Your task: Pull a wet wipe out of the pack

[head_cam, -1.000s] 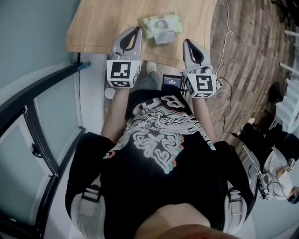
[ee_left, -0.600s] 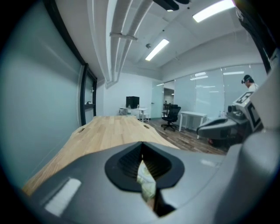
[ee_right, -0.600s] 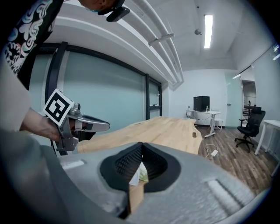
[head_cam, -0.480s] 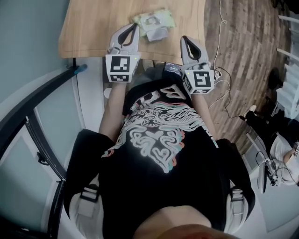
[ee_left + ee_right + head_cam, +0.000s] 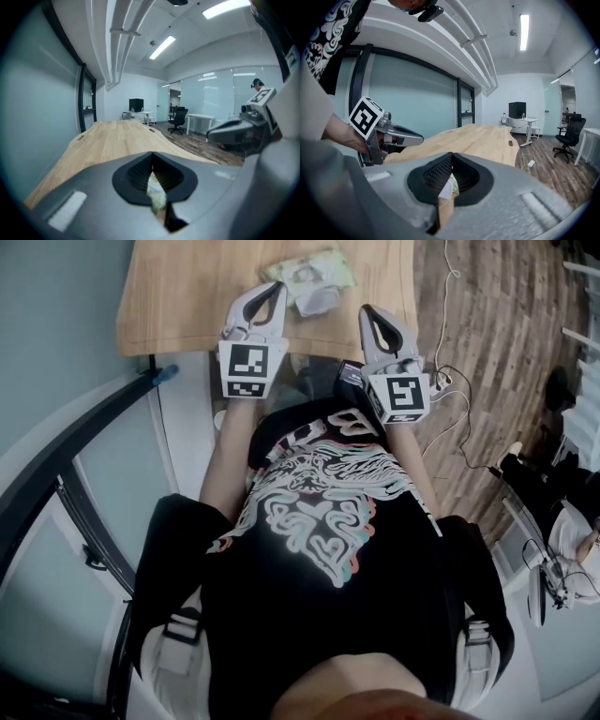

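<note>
A green wet wipe pack (image 5: 309, 276) with a white lid lies on the wooden table (image 5: 187, 296) near its front edge. My left gripper (image 5: 277, 289) points at the pack's left side, jaws together and holding nothing. My right gripper (image 5: 367, 312) hangs just right of the pack over the table edge, also shut and empty. In the left gripper view the pack (image 5: 156, 194) shows through the gap behind the closed tip (image 5: 151, 154), and the right gripper (image 5: 234, 131) is beside it. The right gripper view shows its closed tip (image 5: 451, 154), a slice of the pack (image 5: 449, 187) and the left gripper (image 5: 396, 136).
A small device with a screen (image 5: 352, 374) sits below the table edge by my body. Cables (image 5: 450, 381) trail over the wood floor at right. A black-framed glass wall (image 5: 84, 521) runs along the left. Another person (image 5: 572, 549) is at the far right.
Both grippers stay shut and keep their places beside the pack. The head view has shifted slightly, and the pack now sits a little higher in it.
</note>
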A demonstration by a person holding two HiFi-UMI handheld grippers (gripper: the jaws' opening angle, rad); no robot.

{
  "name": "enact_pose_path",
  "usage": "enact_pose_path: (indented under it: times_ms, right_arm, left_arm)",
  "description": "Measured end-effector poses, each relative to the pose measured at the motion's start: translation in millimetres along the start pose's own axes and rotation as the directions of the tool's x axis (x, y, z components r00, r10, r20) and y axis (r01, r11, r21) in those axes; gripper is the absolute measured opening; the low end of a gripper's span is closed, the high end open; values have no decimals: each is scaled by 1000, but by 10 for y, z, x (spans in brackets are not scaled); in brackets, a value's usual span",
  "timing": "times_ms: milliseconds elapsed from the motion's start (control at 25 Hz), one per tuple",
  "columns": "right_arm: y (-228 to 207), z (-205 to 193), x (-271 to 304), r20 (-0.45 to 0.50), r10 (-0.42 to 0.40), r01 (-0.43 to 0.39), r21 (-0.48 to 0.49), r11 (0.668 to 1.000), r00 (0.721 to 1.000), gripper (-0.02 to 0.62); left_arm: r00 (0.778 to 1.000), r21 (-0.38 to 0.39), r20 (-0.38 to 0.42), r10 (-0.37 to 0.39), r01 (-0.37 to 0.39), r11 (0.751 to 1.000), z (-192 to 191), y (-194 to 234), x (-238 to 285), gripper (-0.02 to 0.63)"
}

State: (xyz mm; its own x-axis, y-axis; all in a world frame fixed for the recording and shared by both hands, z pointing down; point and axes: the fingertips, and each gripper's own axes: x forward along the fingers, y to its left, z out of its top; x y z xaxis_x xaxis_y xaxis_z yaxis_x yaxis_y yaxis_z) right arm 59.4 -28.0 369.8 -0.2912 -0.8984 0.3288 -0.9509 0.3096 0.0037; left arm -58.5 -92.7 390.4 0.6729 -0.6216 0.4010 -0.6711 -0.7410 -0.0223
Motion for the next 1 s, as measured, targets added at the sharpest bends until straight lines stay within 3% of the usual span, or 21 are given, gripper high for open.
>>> enact_pose_path:
  times_ms: [320, 800, 1000]
  right_arm:
    - [-4, -119, 75, -15, -5, 5, 4, 1000, 1000, 0]
    - [-7, -238, 326, -69, 57, -58, -9, 998, 996, 0]
    - [12, -272, 561, -10, 93, -93, -25, 995, 996, 0]
  left_arm:
    - [1000, 9, -17, -3, 3, 1000, -112, -23, 121, -8]
    - [996, 31, -73, -45, 47, 998, -257, -53, 384, -8]
    - [993, 24, -100, -59, 62, 998, -371, -31, 544, -8]
